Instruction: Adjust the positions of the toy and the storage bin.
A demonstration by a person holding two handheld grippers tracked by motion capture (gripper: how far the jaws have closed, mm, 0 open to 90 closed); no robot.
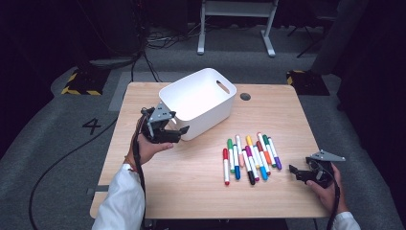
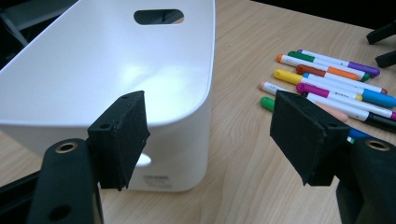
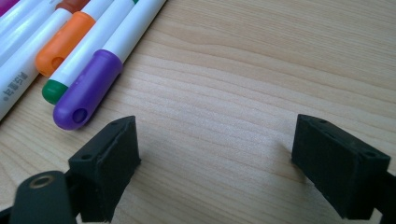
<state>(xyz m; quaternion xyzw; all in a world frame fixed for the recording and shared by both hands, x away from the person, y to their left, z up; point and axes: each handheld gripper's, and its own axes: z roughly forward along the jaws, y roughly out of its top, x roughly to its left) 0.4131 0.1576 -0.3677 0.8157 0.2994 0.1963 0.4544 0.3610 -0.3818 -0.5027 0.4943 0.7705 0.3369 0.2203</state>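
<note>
While the white bin (image 1: 198,103) appears empty inside, the coloured markers (image 1: 250,158) are all found lying on the table (image 1: 191,187), so sorting is judged barely begun. Left gripper (image 1: 184,129): held raised at the bin's near corner, jaws apart, nothing between. Right gripper (image 1: 292,168): kept low beside the purple marker (image 3: 88,95), jaws wide, empty.

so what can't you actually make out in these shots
- White bin: its floor is hidden by its own near wall in the left gripper view.
- Print on the markers: too small in the high view.
- Purple-capped marker: cut off by the top edge in the right gripper view.
</note>
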